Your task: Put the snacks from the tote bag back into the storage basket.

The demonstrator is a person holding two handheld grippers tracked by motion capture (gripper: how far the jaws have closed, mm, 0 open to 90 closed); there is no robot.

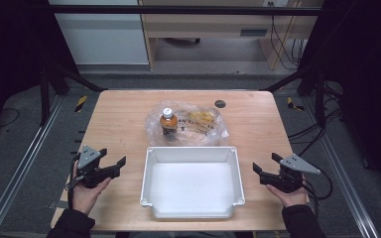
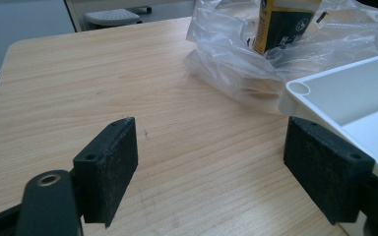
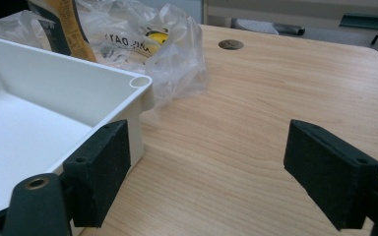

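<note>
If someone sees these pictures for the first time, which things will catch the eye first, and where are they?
The white tray stands out first, empty, at the near middle of the wooden table. Just behind it lies a crumpled clear plastic bag with an orange bottle standing upright in it. On either side of the tray a hand holds a black tool: the left hand-held gripper and the right hand-held gripper, both with jaws wide apart.

left tongs (image 1: 120, 164) and right tongs (image 1: 261, 165) gape beside the white tray (image 1: 192, 153); bagged bottle (image 1: 168, 120) beyond.
</note>
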